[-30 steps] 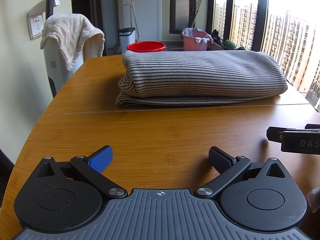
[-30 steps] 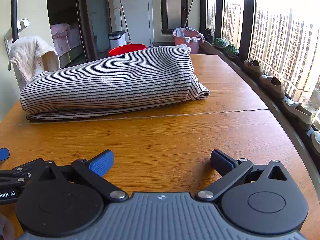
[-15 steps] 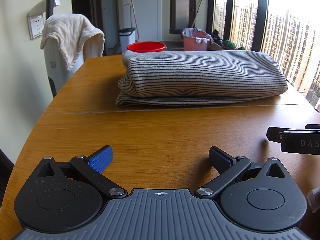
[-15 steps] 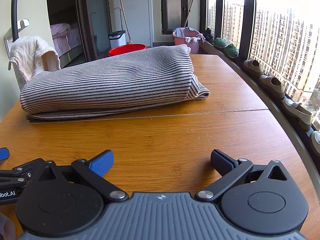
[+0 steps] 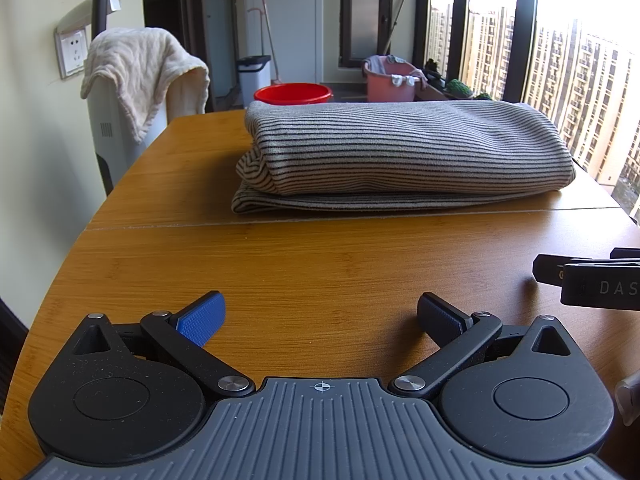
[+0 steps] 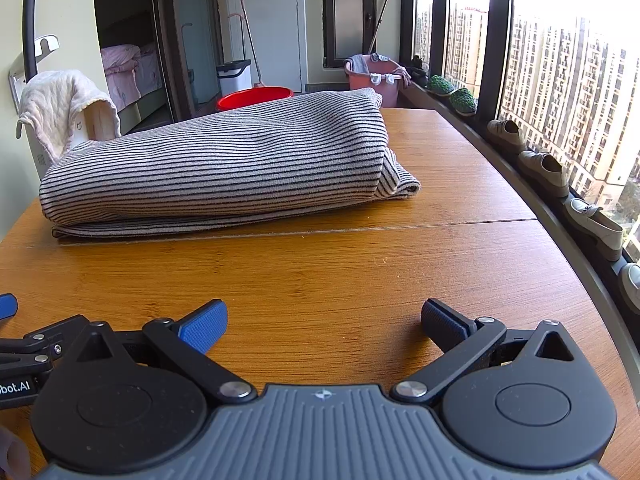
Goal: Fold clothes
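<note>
A grey garment with thin black stripes [image 5: 404, 156] lies folded into a thick rectangle on the far half of the wooden table [image 5: 320, 264]. It also shows in the right wrist view [image 6: 224, 168]. My left gripper [image 5: 320, 314] is open and empty, low over the near table, well short of the garment. My right gripper [image 6: 324, 318] is open and empty, also over the near table. The right gripper's side shows at the right edge of the left wrist view [image 5: 592, 284]. The left gripper's side shows at the left edge of the right wrist view [image 6: 24, 344].
A cream towel [image 5: 140, 76] hangs over a white appliance left of the table. A red basin [image 5: 294, 94], a white bin [image 5: 254, 76] and a pink tub [image 5: 390, 82] stand on the floor behind. Shoes [image 6: 544, 168] line the window sill on the right.
</note>
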### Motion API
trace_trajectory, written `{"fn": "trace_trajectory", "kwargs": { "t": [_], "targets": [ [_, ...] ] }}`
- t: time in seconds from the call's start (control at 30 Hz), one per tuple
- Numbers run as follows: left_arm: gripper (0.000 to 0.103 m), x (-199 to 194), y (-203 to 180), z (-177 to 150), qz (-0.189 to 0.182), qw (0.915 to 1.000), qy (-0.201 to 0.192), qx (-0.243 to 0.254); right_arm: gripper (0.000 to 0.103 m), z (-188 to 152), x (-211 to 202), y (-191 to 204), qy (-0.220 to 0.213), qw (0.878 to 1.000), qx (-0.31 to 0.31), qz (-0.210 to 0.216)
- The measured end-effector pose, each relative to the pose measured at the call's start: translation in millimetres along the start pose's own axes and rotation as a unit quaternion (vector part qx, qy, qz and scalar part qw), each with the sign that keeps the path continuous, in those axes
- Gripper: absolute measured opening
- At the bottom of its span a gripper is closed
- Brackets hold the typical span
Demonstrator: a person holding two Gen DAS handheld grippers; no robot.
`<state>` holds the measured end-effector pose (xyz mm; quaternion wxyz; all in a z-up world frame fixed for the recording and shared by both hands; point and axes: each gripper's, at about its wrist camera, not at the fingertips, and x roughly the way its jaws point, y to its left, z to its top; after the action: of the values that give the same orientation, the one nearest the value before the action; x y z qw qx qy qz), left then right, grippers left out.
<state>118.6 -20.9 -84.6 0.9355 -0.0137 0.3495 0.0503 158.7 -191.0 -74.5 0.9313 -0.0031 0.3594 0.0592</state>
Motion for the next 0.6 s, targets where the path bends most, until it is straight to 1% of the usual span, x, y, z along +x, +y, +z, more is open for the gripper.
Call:
{"fn": "trace_trajectory", "kwargs": {
  "t": [0.17,0.3,0.6],
  "targets": [
    [0.103,-0.2,-0.5,0.2,0.001,1.0,0.0,0.001,0.103,0.4,1.4,1.2,0.003,1.0,-0.007,-0.001],
    [0.103,-0.4,-0.8,0.3,0.002,1.0,0.001,0.001,0.103,2.6,3.6,-0.6,0.004,1.0,-0.015,0.007],
    [0.103,-0.4,-1.6,0.2,0.002,1.0,0.0,0.0,0.103,2.9,3.2,-0.9,0.003,1.0,-0.016,0.007]
  ]
}}
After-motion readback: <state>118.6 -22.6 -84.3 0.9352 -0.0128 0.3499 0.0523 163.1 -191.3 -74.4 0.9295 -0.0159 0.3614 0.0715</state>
